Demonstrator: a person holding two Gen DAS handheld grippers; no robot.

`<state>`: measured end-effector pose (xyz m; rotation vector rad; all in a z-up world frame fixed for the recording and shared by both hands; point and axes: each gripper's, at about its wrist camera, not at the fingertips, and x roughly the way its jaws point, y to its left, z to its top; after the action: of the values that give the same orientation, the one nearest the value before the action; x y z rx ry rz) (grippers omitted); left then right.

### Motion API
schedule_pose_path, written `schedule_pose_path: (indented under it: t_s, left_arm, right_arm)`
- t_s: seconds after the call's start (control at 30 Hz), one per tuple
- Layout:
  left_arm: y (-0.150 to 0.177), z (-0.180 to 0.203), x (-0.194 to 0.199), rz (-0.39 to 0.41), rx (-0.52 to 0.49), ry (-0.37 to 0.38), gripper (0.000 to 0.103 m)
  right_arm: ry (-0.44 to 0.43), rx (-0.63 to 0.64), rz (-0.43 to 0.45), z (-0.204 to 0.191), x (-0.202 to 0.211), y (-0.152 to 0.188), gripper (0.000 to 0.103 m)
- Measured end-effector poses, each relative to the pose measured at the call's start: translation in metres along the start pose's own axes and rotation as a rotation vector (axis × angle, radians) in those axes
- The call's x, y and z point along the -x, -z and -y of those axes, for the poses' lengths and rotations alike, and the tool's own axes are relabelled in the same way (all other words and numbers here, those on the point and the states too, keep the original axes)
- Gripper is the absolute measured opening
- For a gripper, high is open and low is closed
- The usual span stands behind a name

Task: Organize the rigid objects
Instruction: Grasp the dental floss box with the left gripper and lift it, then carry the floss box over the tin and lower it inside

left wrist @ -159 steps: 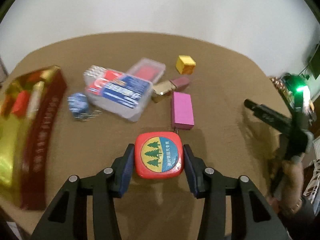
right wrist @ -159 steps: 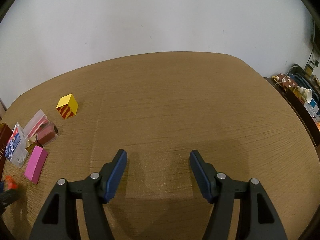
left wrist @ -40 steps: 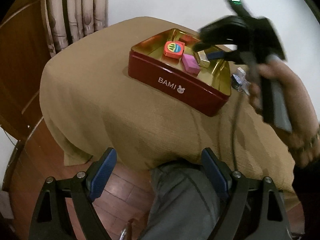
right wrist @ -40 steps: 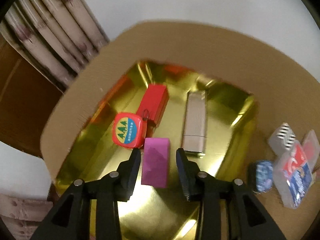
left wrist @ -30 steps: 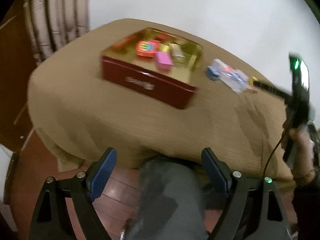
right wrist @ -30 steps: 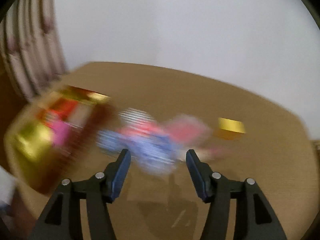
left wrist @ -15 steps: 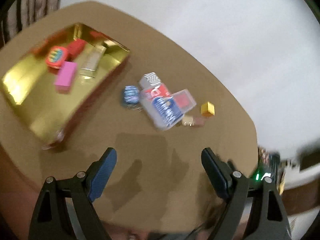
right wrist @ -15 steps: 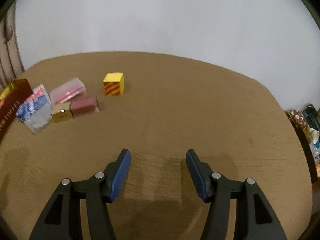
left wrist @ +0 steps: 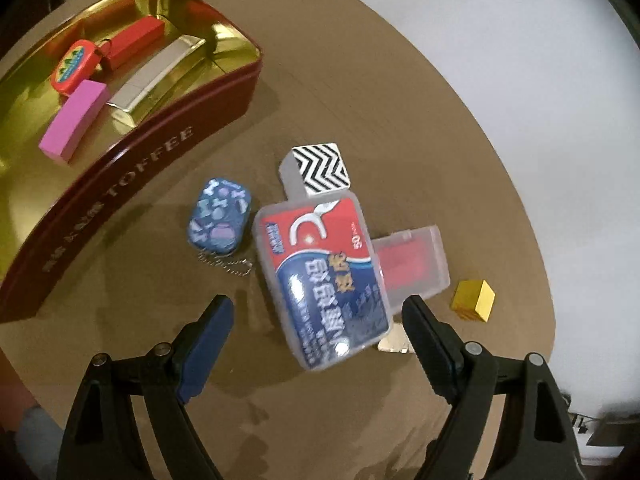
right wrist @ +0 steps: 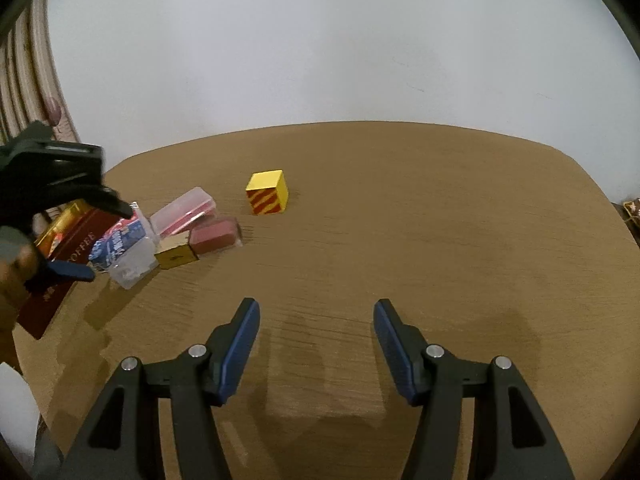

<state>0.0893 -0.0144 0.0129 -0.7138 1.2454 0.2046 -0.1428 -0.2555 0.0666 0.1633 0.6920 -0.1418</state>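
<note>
My left gripper (left wrist: 316,320) is open and empty, hovering over a clear floss-pick box with a red and blue label (left wrist: 324,280). Beside the box lie a blue patterned keychain tin (left wrist: 220,220), a zigzag black-and-white cube (left wrist: 318,174), a clear case with a red insert (left wrist: 412,264) and a yellow cube (left wrist: 472,300). The red tin (left wrist: 132,168) with gold inside holds a red tape measure (left wrist: 74,70), a pink block (left wrist: 74,120), a red block (left wrist: 134,40) and a gold bar (left wrist: 156,76). My right gripper (right wrist: 316,320) is open and empty over bare table; the left gripper shows in its view (right wrist: 76,236).
In the right wrist view a yellow-and-red striped cube (right wrist: 267,193), a dark red block (right wrist: 214,236) and a small gold box (right wrist: 175,255) lie on the brown table (right wrist: 440,240). A white wall stands behind. The table's right half is bare.
My left gripper has dropped lower and closer to the pile beside the tin; the floss-pick box now sits between its fingers. My right gripper barely moved.
</note>
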Motion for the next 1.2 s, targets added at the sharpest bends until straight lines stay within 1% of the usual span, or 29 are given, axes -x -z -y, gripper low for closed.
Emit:
schedule_pose_path:
  t_s: [0.13,0.17,0.23,0.3,0.33,0.37,0.43,0.53,0.57,0.63,0.8,0.87,0.93,1.0,1.07,1.13,1.2]
  left_arm:
    - [-0.004,-0.002,-0.009,-0.019,0.037,-0.027,0.081]
    - [-0.005,-0.001,-0.013,-0.027,0.040,-0.038,0.080]
    - [-0.005,-0.003,-0.016,-0.040,0.043,-0.056,0.080]
    - [-0.005,-0.001,-0.016,-0.036,0.042,-0.085,0.071]
    - [-0.004,-0.001,-0.016,-0.036,0.034,-0.101,0.067]
    - [-0.004,-0.001,-0.014,-0.031,0.014,-0.119,0.060]
    - [-0.002,0.001,-0.015,-0.032,-0.018,-0.108,0.060]
    - [0.007,-0.008,-0.007,-0.038,-0.053,-0.082,0.060]
    - [0.013,-0.011,-0.003,-0.046,-0.074,-0.074,0.060]
    - [0.029,-0.011,0.004,-0.063,-0.150,-0.066,0.060]
    - [0.094,-0.002,0.032,-0.058,-0.455,-0.050,0.060]
    - [0.113,-0.006,0.048,-0.053,-0.524,-0.028,0.060]
    - [0.123,-0.016,0.068,-0.045,-0.561,-0.017,0.060]
    - [0.116,-0.031,0.093,-0.026,-0.566,-0.011,0.060]
    - [0.102,-0.040,0.117,0.016,-0.565,-0.035,0.060]
    - [0.075,-0.058,0.140,0.068,-0.556,-0.082,0.060]
    - [0.046,-0.073,0.150,0.105,-0.534,-0.129,0.060]
  right_arm:
    - [-0.019,0.001,0.008,0.001,0.000,0.001,0.061]
    - [-0.021,0.000,0.011,0.001,-0.002,0.001,0.061]
    - [-0.024,-0.003,0.014,0.002,0.001,0.002,0.061]
    - [-0.026,-0.006,0.016,0.002,-0.001,0.002,0.061]
    - [-0.026,-0.008,0.016,0.003,0.001,0.003,0.061]
    - [-0.026,-0.009,0.017,0.004,0.003,0.003,0.061]
    - [-0.024,-0.013,0.019,0.005,0.004,0.004,0.062]
    - [-0.021,-0.022,0.019,0.007,0.004,0.004,0.065]
    - [-0.020,-0.022,0.019,0.007,0.003,0.003,0.066]
    - [-0.018,-0.021,0.017,0.007,-0.001,0.003,0.067]
    - [-0.013,-0.021,0.007,0.007,-0.007,0.000,0.067]
    - [-0.011,-0.018,0.002,0.007,-0.009,0.000,0.067]
    - [-0.007,-0.017,-0.006,0.006,-0.012,0.000,0.067]
    - [-0.002,-0.014,-0.013,0.006,-0.015,0.000,0.067]
    - [0.002,-0.009,-0.021,0.006,-0.017,0.000,0.067]
    - [0.008,-0.006,-0.027,0.006,-0.019,0.000,0.067]
    - [0.010,-0.002,-0.033,0.006,-0.020,0.000,0.067]
